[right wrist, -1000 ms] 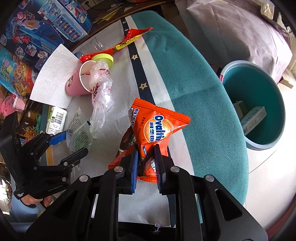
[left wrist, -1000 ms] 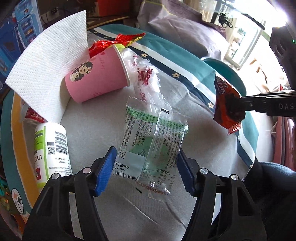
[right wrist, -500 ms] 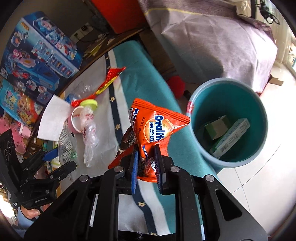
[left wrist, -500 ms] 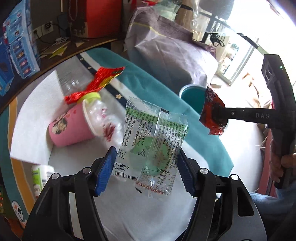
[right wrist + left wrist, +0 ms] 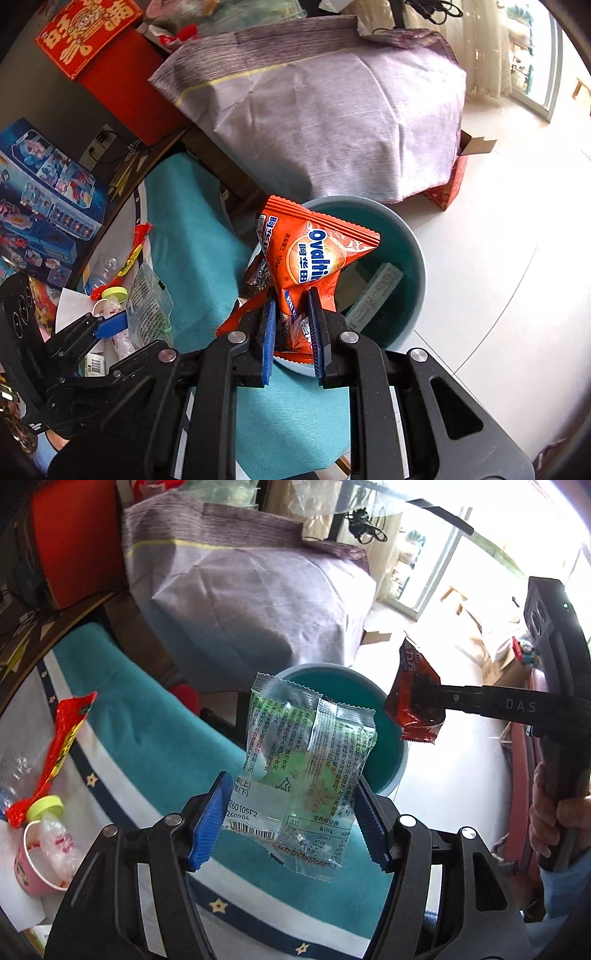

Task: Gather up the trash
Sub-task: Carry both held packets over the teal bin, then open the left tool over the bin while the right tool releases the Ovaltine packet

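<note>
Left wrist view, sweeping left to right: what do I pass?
Pink paper cup → long red wrapper → clear green-printed wrapper in the left gripper → dark red packet → person's hand.

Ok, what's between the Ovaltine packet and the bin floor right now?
Nothing but air, in the right wrist view: the Ovaltine packet hangs in the right hand-held gripper above the teal bin, where a pale box already lies.
</note>
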Demonstrator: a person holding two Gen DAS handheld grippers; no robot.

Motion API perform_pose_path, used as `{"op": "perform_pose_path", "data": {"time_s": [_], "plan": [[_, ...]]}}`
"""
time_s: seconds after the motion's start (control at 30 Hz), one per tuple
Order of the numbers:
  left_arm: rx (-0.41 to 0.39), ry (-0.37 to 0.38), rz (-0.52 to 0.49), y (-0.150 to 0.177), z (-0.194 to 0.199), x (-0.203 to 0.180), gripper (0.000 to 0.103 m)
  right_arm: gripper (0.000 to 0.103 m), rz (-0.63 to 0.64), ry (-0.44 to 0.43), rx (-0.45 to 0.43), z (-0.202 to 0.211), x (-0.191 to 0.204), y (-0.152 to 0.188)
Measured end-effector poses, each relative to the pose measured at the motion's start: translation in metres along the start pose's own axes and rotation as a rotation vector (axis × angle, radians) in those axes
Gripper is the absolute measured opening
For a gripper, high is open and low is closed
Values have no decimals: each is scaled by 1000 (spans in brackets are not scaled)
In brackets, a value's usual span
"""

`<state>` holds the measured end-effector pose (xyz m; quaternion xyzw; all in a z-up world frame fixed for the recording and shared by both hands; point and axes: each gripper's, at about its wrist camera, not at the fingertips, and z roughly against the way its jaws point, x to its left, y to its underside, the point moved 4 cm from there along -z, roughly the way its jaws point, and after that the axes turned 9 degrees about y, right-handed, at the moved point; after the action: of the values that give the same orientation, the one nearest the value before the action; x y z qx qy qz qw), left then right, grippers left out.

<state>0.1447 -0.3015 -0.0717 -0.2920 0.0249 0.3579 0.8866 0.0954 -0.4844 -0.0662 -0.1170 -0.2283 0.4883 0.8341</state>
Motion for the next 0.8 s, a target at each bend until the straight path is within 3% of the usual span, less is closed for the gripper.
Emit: {"op": "perform_pose_path", "data": {"time_s": [0.2,0.4,0.47,0.53,0.8], "plan": [[51,26,-17,-20,-42,-10,66,16,-47,15,30,-16,-28,-5],[81,24,-11,-32,-71,-14,78,16,-68,29,34,-23,-42,-16],[93,39,5,-32,-73,-13,90,17,-66,33,38,-24,-44,-17],[97,38,15,-32,-74,-12,96,17,-61,36,45,-27,-45,-18],[123,19,45,-18,-68,-4,99,17,-33,38,76,-41,-35,-18]]}}
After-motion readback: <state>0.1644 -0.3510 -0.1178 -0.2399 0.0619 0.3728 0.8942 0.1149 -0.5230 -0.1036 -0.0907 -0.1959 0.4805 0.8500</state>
